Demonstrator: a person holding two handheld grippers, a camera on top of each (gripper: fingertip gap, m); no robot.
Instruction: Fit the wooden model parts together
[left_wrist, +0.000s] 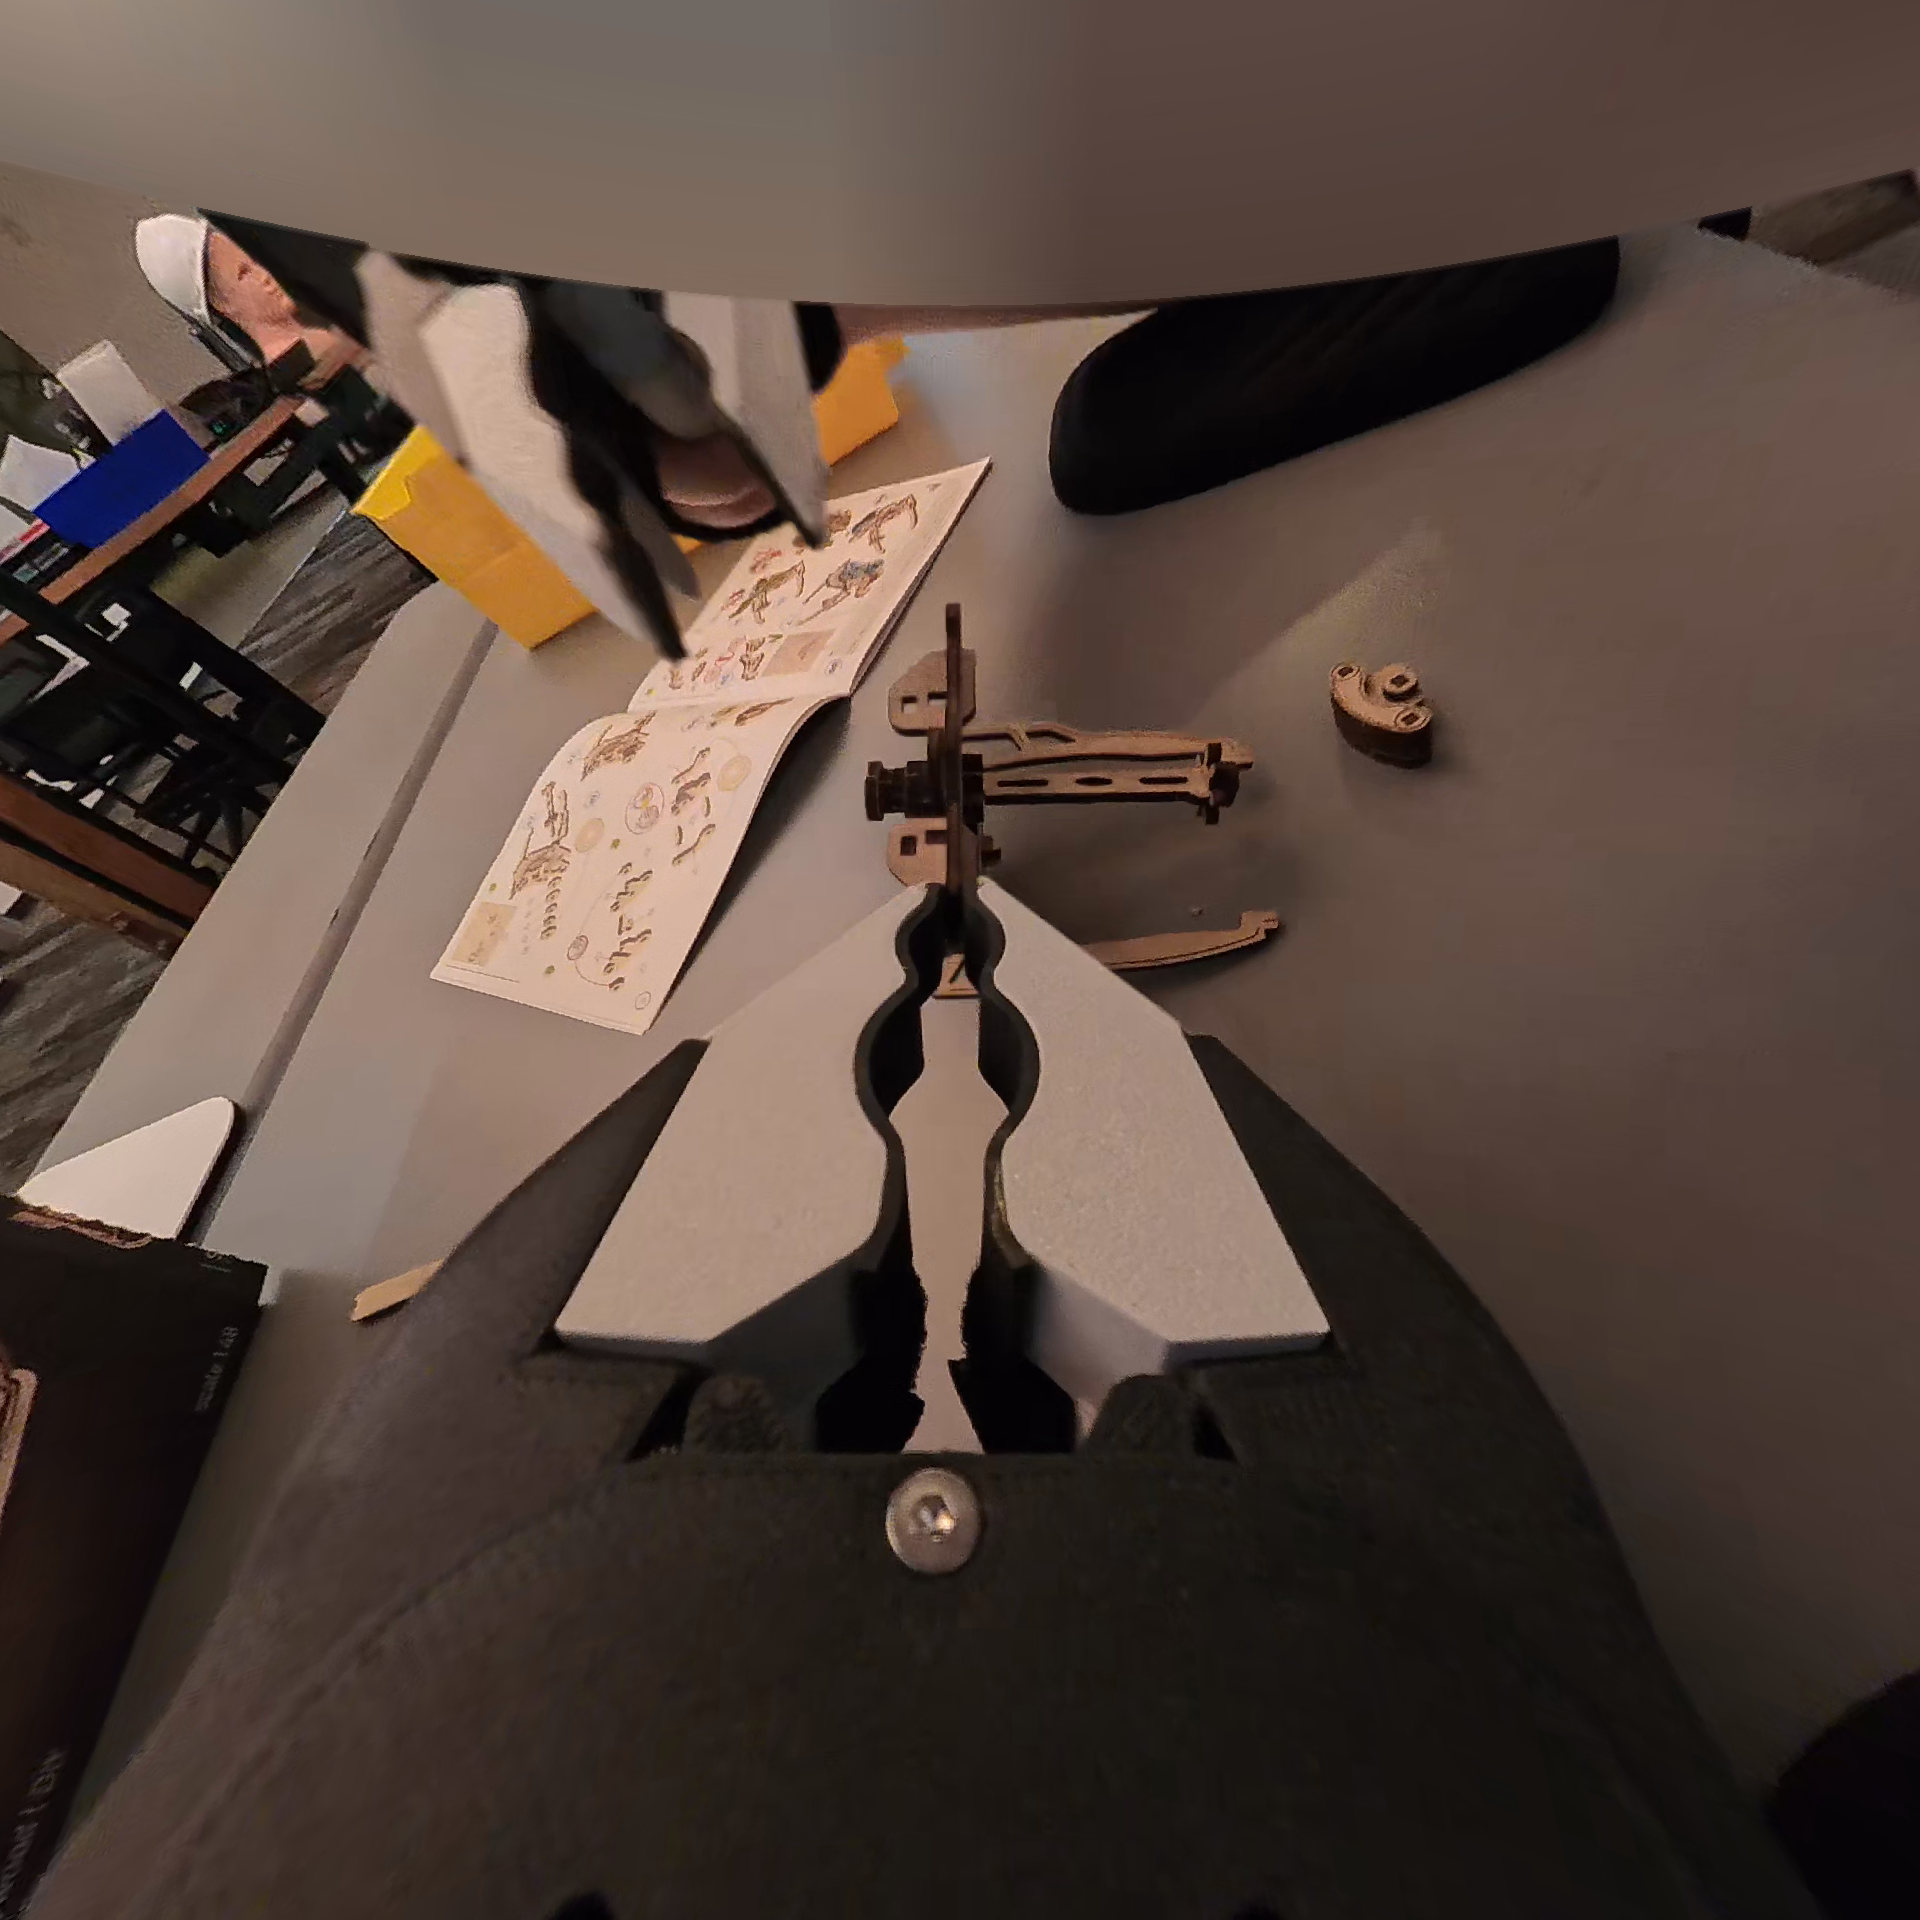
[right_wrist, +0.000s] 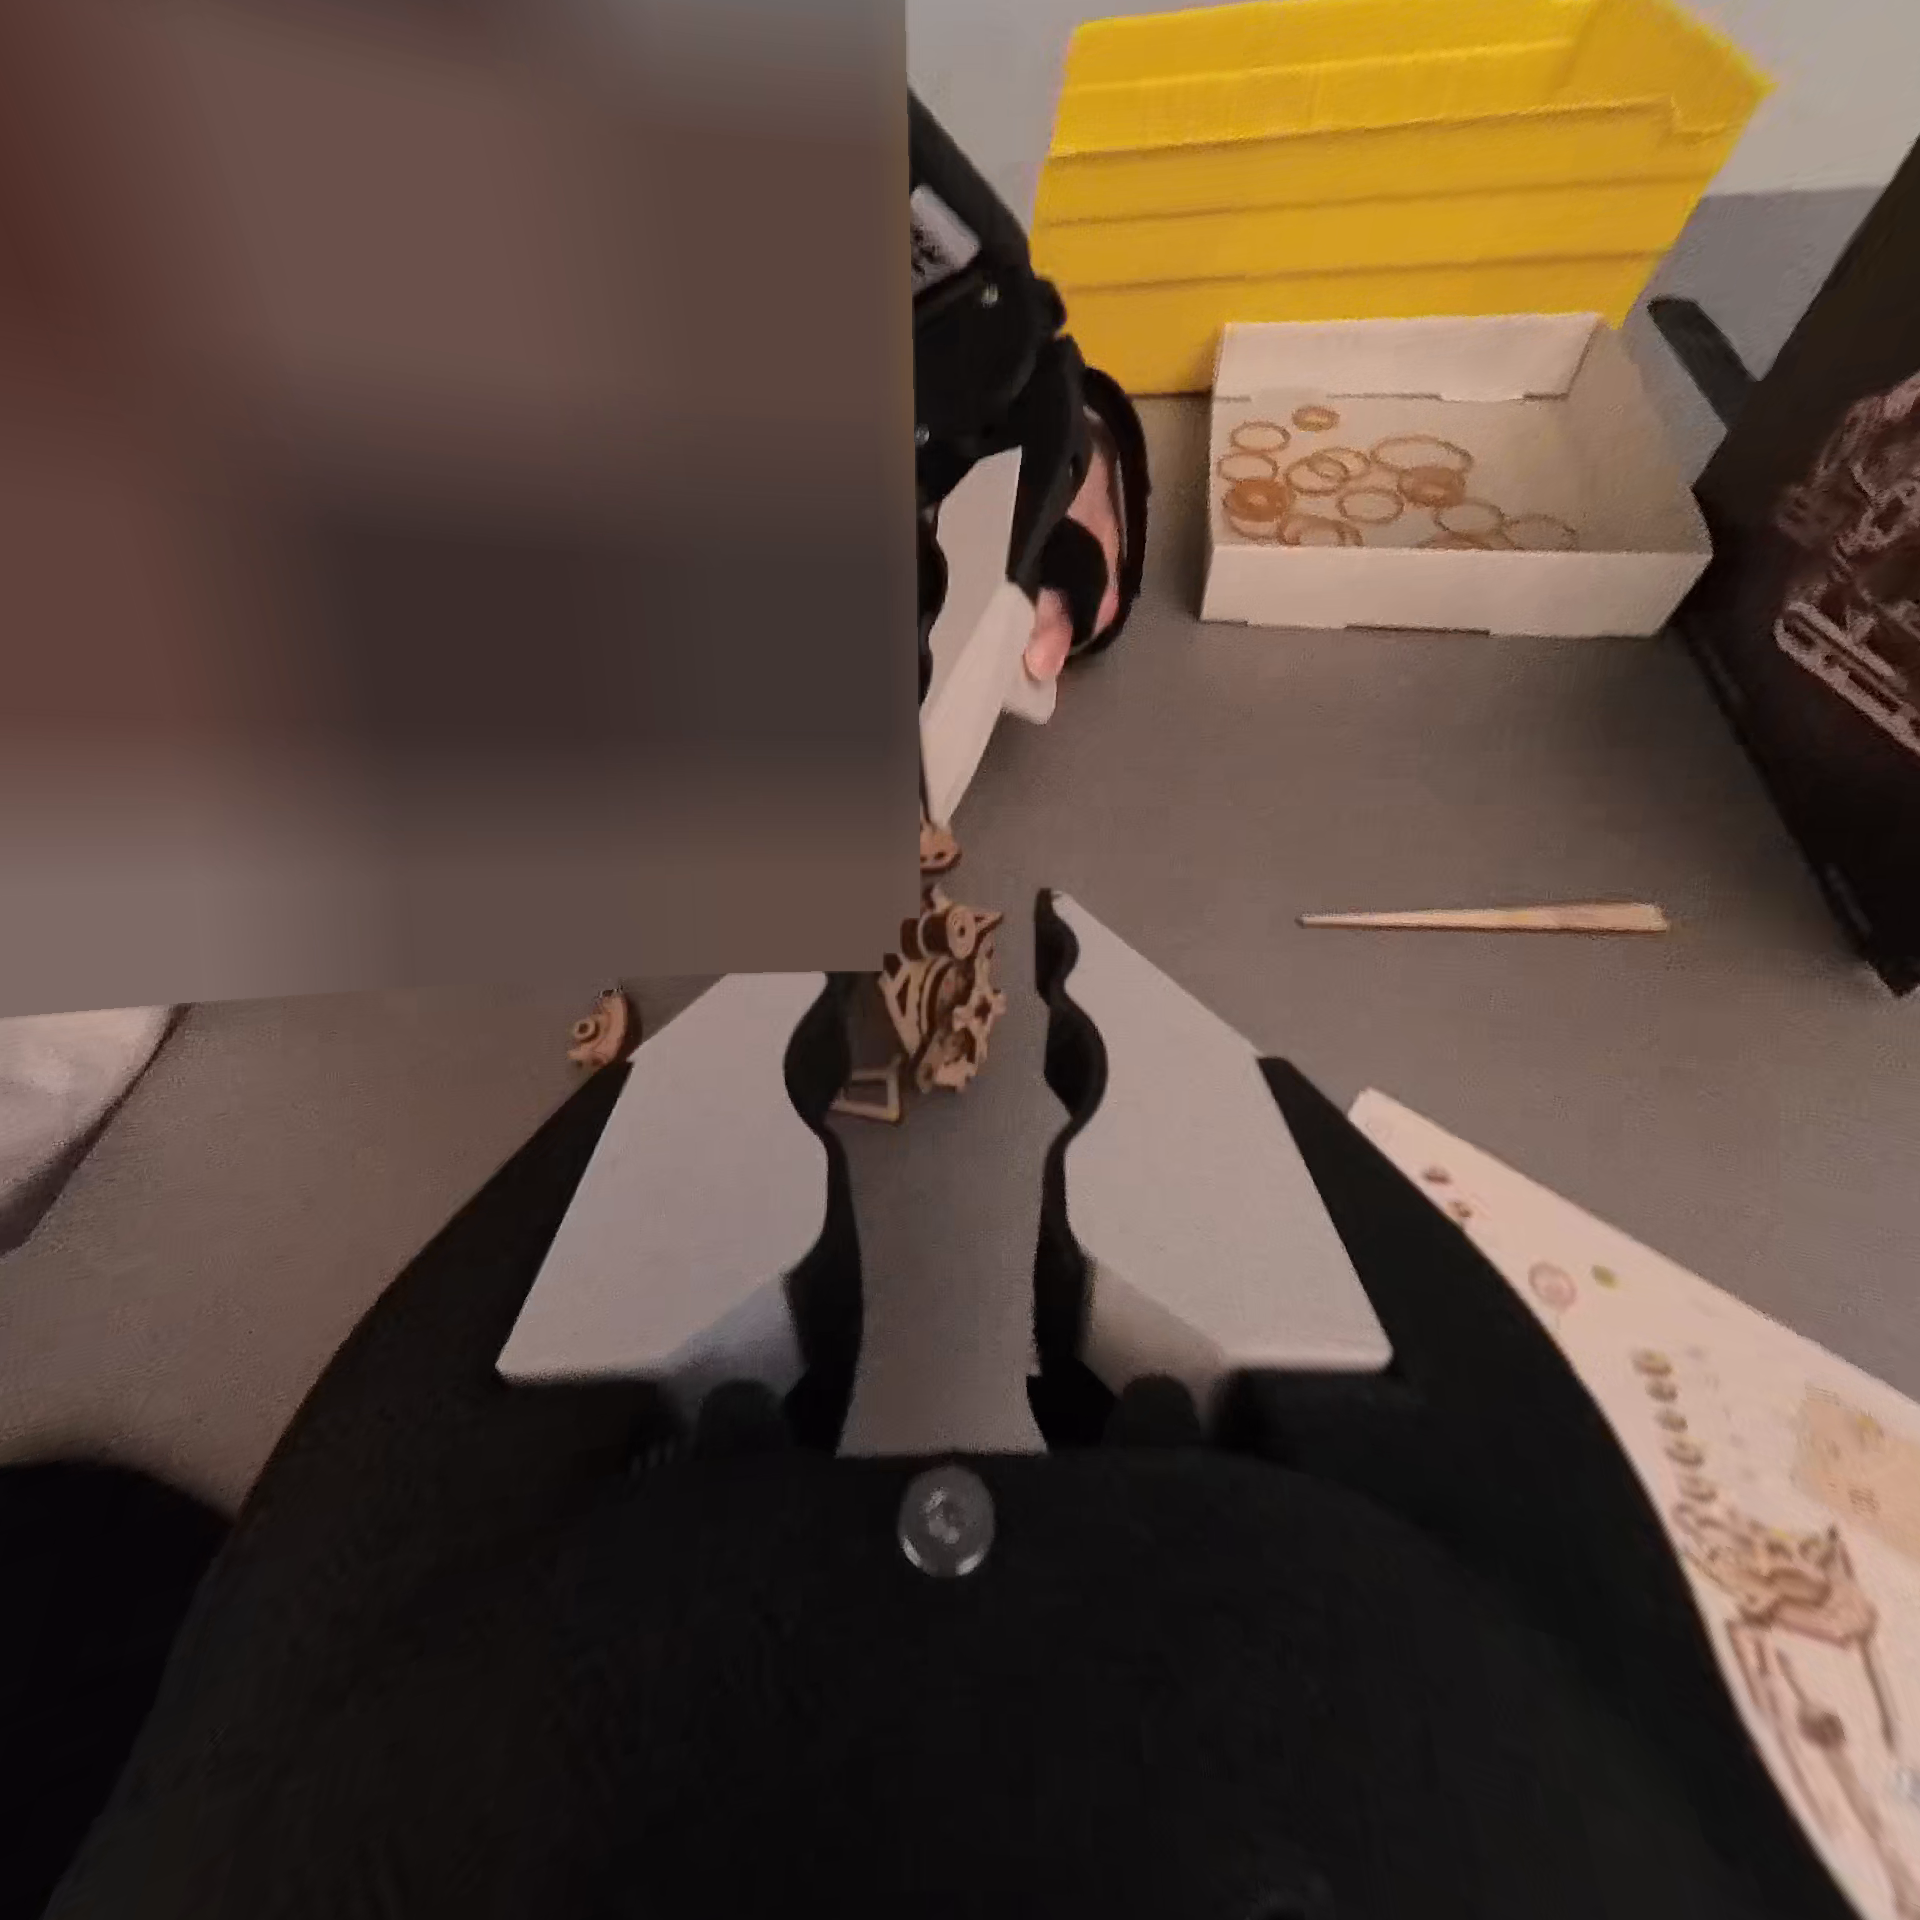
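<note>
- Wooden laser-cut brown model assembly (left_wrist: 951, 774) held edge-on, pinched by its thin plate in left gripper (left_wrist: 954, 914), raised over grey table (left_wrist: 1558, 1039), just right of open instruction booklet (left_wrist: 665, 831).
- Right gripper (right_wrist: 925, 1039) spread, empty, model just ahead of it.
- Risk: thin plate twists or slips in the pinch if pushed sideways.
- Risk: loose curved wooden strip (left_wrist: 1195, 943) right of booklet gets knocked.
</note>
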